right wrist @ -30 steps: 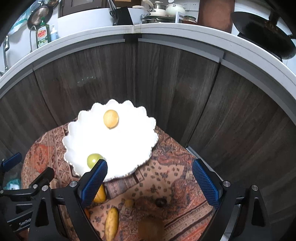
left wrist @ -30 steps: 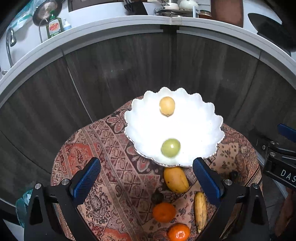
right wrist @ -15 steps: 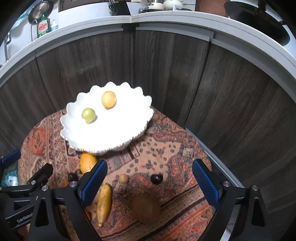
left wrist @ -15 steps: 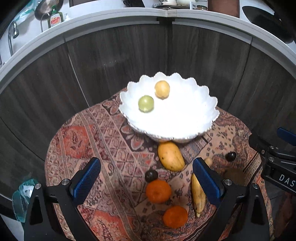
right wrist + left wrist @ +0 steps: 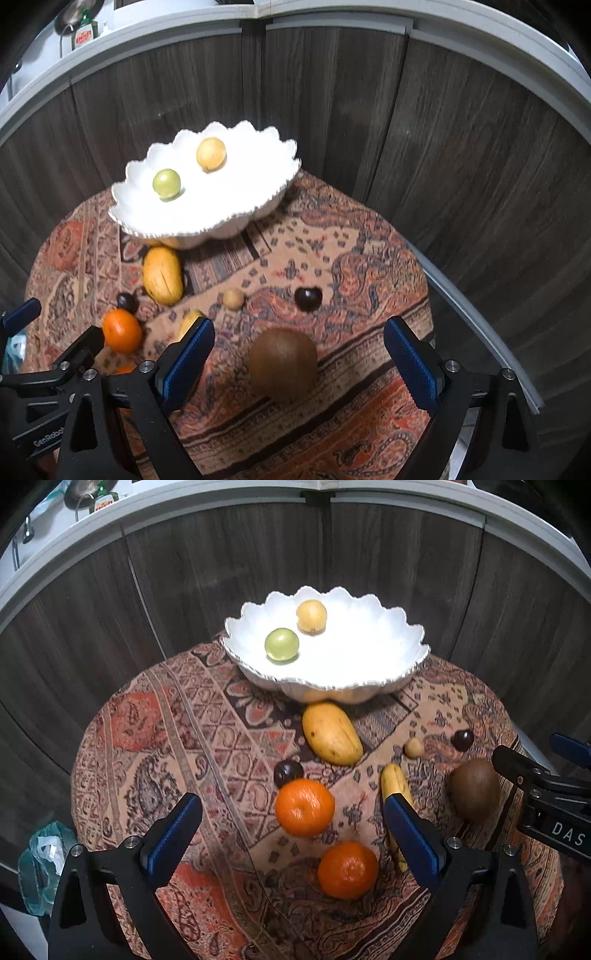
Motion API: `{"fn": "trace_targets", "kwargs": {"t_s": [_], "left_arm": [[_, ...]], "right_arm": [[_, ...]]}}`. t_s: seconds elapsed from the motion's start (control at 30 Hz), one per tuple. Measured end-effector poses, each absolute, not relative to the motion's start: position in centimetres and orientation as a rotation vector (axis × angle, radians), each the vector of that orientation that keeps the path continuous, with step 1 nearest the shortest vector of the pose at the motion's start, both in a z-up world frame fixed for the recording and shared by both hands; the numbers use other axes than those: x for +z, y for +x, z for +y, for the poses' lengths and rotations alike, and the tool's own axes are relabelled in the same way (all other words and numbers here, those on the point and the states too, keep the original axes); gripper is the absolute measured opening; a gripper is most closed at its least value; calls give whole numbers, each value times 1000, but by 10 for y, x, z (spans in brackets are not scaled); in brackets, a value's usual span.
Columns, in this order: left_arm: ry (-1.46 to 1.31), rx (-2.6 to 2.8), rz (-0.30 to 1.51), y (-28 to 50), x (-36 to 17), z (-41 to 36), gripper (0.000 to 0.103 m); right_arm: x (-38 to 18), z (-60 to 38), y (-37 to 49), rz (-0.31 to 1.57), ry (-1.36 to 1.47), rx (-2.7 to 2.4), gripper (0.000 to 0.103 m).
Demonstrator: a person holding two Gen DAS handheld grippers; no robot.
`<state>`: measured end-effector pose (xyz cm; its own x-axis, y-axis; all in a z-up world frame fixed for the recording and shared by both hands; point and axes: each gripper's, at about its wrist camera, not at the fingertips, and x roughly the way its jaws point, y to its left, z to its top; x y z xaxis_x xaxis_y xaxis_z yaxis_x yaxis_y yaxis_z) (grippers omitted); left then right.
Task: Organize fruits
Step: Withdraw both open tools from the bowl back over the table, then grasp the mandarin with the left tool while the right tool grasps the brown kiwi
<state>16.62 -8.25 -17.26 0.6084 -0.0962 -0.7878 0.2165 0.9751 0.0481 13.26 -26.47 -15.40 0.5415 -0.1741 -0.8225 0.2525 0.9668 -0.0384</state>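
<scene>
A white scalloped bowl (image 5: 388, 627) (image 5: 255, 206) stands at the back of a round patterned table and holds a green fruit (image 5: 281, 644) (image 5: 167, 183) and a yellow fruit (image 5: 311, 615) (image 5: 211, 153). In front of it lie a mango (image 5: 331, 733) (image 5: 162, 274), two oranges (image 5: 304, 806) (image 5: 348, 870), a banana (image 5: 395, 786), a brown kiwi (image 5: 475, 788) (image 5: 283, 364), two dark plums (image 5: 288, 771) (image 5: 308, 298) and a small tan fruit (image 5: 233, 298). My left gripper (image 5: 291, 829) is open above the oranges. My right gripper (image 5: 301, 352) is open with the kiwi between its fingers.
The table (image 5: 155, 716) is draped with a patterned cloth and backed by dark wood cabinet doors (image 5: 221, 554) under a white counter. A plastic bag (image 5: 40, 864) lies on the floor at the left. The right gripper's body (image 5: 546, 801) reaches in at the right edge.
Both grippers have drawn back and lowered from above the bowl toward the front fruits. The green fruit has rolled to the bowl's back left.
</scene>
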Motion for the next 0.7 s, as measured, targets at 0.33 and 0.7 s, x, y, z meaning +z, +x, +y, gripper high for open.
{"fn": "trace_targets", "kwargs": {"t_s": [0.33, 0.7], "left_arm": [[147, -191, 932, 159, -196, -84, 98], [161, -213, 970, 155, -214, -89, 90]], "right_arm": [[-177, -263, 124, 972, 73, -251, 94], [-198, -266, 120, 1001, 100, -252, 94]]}}
